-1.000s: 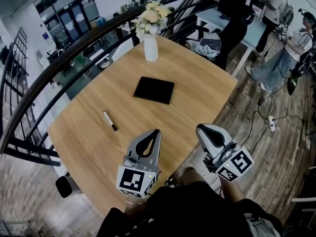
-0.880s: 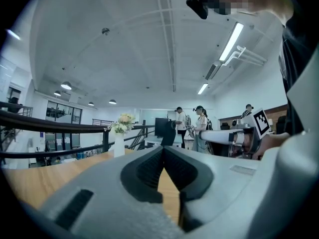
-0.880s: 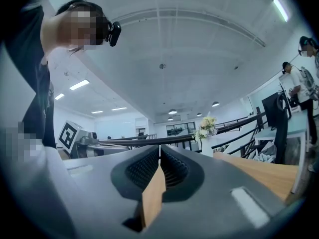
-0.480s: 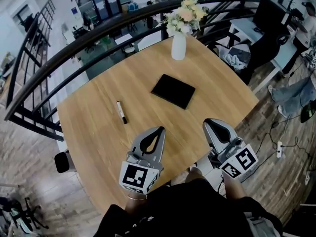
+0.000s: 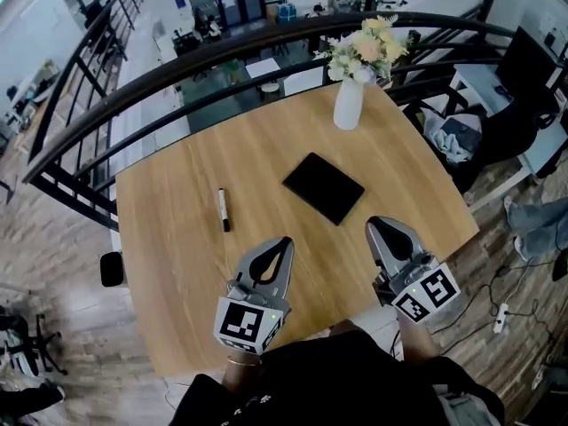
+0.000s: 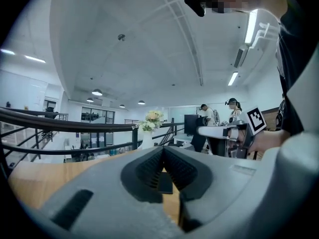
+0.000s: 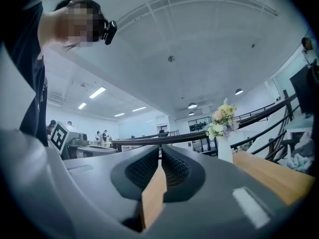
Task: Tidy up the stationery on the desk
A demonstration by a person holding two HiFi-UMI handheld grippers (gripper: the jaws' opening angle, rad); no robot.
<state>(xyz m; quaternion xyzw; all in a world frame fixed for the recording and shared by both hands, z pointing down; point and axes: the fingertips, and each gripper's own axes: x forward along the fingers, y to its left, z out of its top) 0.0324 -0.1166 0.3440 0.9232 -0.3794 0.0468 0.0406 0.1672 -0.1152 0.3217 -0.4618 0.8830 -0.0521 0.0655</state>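
A white marker pen with a black cap [image 5: 224, 209] lies on the wooden table [image 5: 177, 264], left of centre. A black notebook [image 5: 323, 187] lies flat near the middle; a sliver of it shows in the left gripper view behind the jaws as notebook [image 6: 164, 183]. My left gripper [image 5: 283, 240] hovers over the near part of the table, shut and empty, a short way this side of the pen. My right gripper [image 5: 376, 223] is over the near right edge, just this side of the notebook, also shut and empty. Both gripper views show the left gripper [image 6: 163, 148] and right gripper [image 7: 160, 147] with tips meeting.
A white vase of flowers [image 5: 349, 103] stands at the table's far edge, also seen as vase [image 6: 147, 138] and vase [image 7: 223, 146]. A curved black railing [image 5: 177, 69] runs behind the table. A black round object [image 5: 113, 269] sits off the left edge. People stand far off to the right [image 6: 232, 106].
The head view has swung, so pen, notebook and vase sit further right in the picture. Both grippers keep their low, shut pose at the near edge.
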